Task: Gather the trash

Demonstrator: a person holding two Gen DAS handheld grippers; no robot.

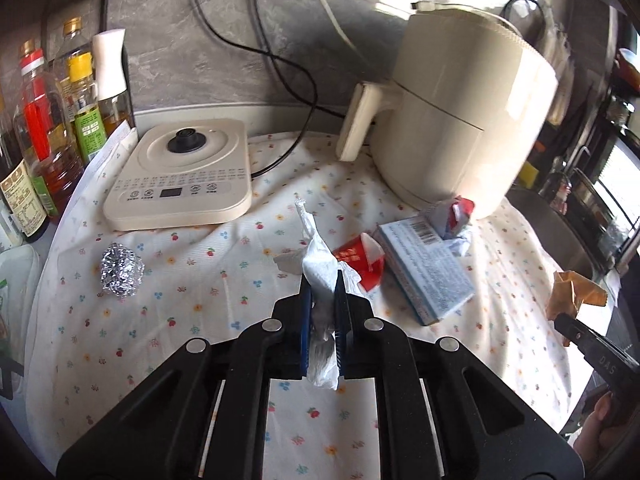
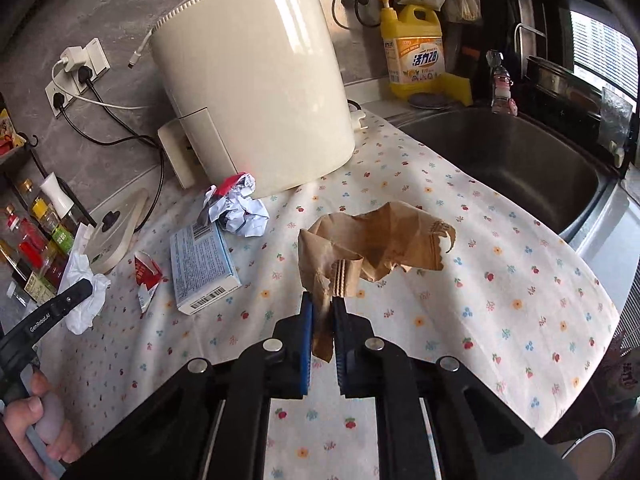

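Note:
My left gripper (image 1: 322,285) is shut on a crumpled white tissue (image 1: 318,264), lifted off the flowered cloth (image 1: 192,280). My right gripper (image 2: 322,306) is shut on a torn brown paper bag (image 2: 372,240), also raised. In the left wrist view that brown paper bag (image 1: 574,294) shows at the far right. On the cloth lie a foil ball (image 1: 120,272), a red and white carton scrap (image 1: 360,260), a blue and white box (image 1: 426,268) and a crumpled wrapper (image 1: 454,216). The right wrist view shows the box (image 2: 202,268), the carton scrap (image 2: 146,276), the crumpled wrapper (image 2: 236,210) and the tissue (image 2: 86,292).
A cream air fryer (image 1: 460,120) stands at the back with a kettle base (image 1: 180,176) left of it. Oil and sauce bottles (image 1: 44,136) line the left edge. A steel sink (image 2: 512,164) lies to the right, with a yellow detergent bottle (image 2: 414,52) behind it. Cables hang down the wall.

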